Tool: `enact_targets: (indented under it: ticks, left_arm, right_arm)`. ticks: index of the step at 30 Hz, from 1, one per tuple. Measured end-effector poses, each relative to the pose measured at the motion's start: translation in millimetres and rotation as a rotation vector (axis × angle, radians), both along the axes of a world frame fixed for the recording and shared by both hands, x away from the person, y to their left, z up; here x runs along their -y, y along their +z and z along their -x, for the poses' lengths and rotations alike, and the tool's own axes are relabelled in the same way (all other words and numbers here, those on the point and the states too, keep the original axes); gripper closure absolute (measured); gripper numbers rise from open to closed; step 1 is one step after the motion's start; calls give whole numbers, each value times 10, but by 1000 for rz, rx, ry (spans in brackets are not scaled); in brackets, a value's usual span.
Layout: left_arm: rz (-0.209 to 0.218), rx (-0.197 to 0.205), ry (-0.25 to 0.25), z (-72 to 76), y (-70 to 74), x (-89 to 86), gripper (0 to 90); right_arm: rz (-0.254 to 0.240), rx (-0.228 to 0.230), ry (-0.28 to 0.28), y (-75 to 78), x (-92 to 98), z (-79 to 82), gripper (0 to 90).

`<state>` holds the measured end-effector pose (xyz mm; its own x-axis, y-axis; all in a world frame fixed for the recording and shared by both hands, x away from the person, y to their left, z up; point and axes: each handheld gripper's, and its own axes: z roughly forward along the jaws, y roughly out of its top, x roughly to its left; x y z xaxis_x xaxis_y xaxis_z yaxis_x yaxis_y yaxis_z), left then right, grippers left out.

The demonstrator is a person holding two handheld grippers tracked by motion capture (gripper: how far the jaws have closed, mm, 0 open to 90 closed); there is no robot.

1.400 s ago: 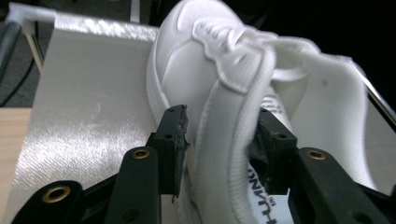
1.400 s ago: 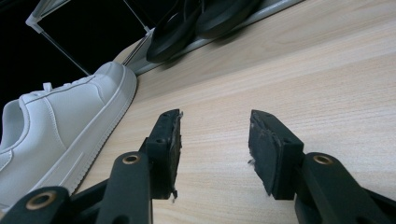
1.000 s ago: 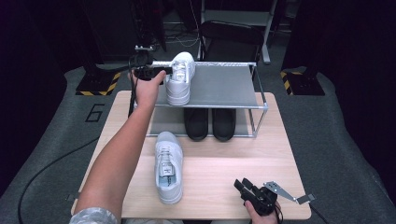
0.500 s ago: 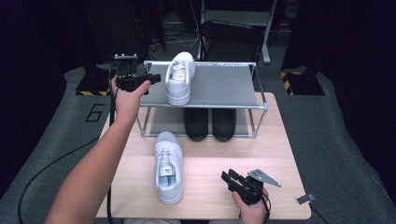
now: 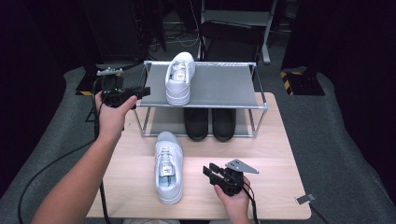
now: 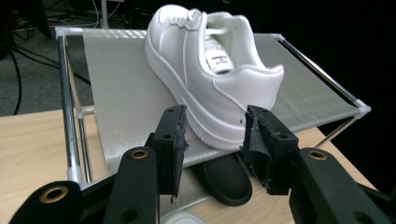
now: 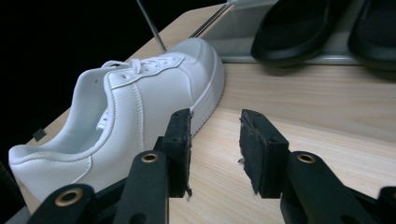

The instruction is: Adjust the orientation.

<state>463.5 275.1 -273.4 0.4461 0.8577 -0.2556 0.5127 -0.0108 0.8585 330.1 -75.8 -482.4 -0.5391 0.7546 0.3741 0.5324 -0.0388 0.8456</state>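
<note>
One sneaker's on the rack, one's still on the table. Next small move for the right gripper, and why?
Probably swing the right gripper left to straddle the white sneaker on the table, then close. Its jaws stand apart with nothing between them, beside the shoe and not touching it, while the matching sneaker already sits on the rack's top shelf with room next to it.

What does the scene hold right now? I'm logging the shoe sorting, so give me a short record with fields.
top shelf: one white sneaker on the rack
lower shelf: black shoes, side by side
table: second white sneaker, toe toward the rack
left gripper: empty, left of the rack
right gripper: empty, right of the table sneaker, not touching
</note>
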Motion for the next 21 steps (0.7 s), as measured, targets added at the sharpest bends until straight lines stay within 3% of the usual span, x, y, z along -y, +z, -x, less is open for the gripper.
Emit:
enact_targets:
  ticks: [7, 18, 21]
  left_arm:
    - [45, -11, -12, 161, -188, -87, 588]
    - [3, -12, -10, 354, -482, -117, 584]
    - [8, -20, -16, 384, -539, -130, 583]
  right_arm:
    - [21, 13, 64, 49, -210, -51, 632]
    - [31, -19, 127, -7, -509, -115, 606]
    - [39, -16, 136, -24, -540, -129, 597]
